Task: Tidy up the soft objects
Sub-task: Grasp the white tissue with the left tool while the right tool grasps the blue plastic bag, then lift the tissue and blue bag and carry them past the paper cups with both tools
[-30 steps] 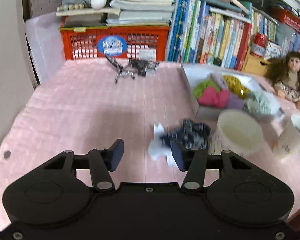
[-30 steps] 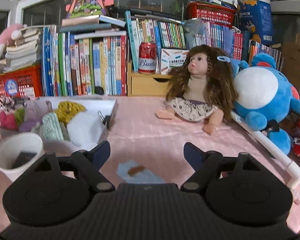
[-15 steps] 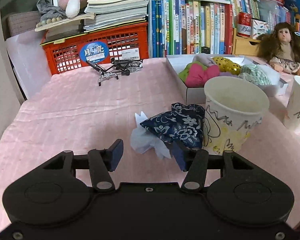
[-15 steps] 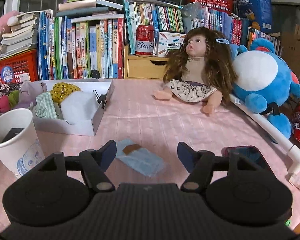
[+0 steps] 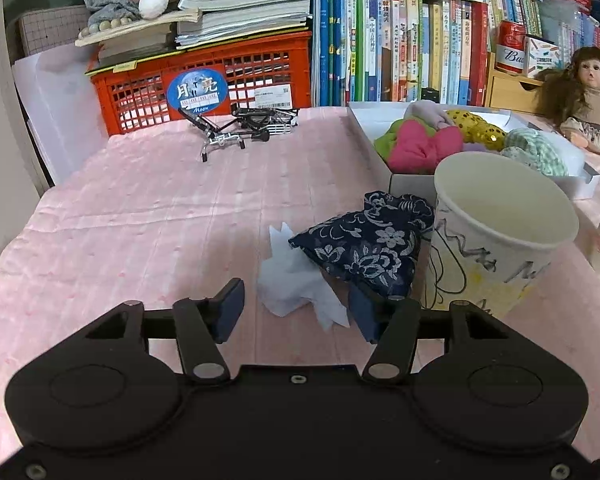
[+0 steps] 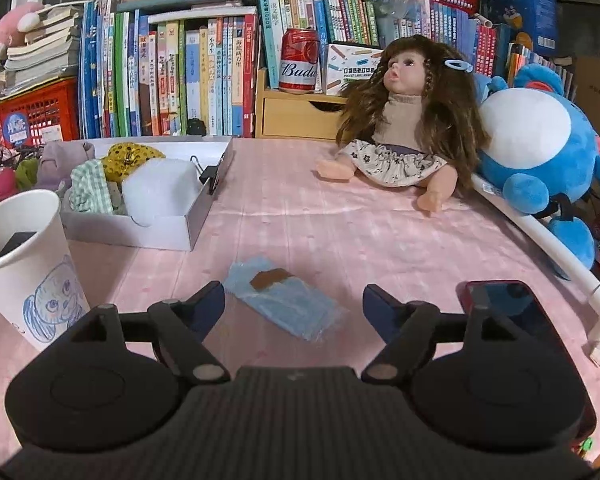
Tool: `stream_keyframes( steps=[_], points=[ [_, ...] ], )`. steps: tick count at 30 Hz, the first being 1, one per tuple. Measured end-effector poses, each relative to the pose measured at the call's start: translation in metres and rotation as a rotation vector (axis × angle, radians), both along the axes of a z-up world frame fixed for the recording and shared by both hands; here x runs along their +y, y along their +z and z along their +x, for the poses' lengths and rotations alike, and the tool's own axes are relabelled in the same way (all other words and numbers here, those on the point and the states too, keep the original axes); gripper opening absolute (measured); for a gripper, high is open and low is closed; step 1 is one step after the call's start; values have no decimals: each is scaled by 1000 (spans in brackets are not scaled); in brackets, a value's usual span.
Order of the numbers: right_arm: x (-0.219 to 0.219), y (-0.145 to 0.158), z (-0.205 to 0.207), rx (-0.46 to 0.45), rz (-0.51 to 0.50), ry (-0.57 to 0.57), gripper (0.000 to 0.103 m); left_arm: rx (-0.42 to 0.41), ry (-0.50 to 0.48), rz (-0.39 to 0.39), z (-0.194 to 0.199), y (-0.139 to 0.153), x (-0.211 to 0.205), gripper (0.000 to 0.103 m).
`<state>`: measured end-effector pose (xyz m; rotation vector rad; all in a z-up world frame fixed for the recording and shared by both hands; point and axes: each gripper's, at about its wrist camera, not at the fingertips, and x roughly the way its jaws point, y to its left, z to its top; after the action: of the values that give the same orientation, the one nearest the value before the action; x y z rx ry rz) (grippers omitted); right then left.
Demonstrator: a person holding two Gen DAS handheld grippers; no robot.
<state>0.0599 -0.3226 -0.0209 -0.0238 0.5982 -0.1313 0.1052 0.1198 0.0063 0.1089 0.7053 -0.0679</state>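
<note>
A pouch [image 5: 364,240] lies between tissue [image 5: 296,288] and cup [image 5: 496,236], apparently touching both, box [image 5: 404,178] behind.

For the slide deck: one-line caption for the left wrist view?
Open left tool straddles white tissue beside blue floral pouch and paper cup.

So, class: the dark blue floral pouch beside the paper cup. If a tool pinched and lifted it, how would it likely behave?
The floral pouch looks like soft cloth, slumped and creased, so it would probably sag and fold. It rests on a crumpled white tissue, which may drag along. Its thin black cord trails by the paper cup and could snag.
</note>
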Motion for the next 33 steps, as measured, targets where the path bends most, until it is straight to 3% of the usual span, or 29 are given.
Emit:
stream_keyframes(
  steps=[4,11,20,22,25,26,33],
  points=[
    [2,-4,6,21,-6,10,88,20,13,-15,2,-3,1,37],
    [5,-10,23,44,-18,23,93,18,13,-13,-6,0,2,31],
    [8,-16,41,76,-39,45,92,29,12,-45,-25,5,6,31],
    [8,-17,42,82,-28,54,85,31,7,-52,-30,6,6,30],
    [9,-19,39,86,-18,49,63,34,2,-66,-39,7,4,30],
    [9,-19,37,83,-18,49,60,36,1,-71,-42,7,4,30],
    [15,-15,10,57,-21,53,56,48,-37,-114,-68,13,-5,30]
  ],
)
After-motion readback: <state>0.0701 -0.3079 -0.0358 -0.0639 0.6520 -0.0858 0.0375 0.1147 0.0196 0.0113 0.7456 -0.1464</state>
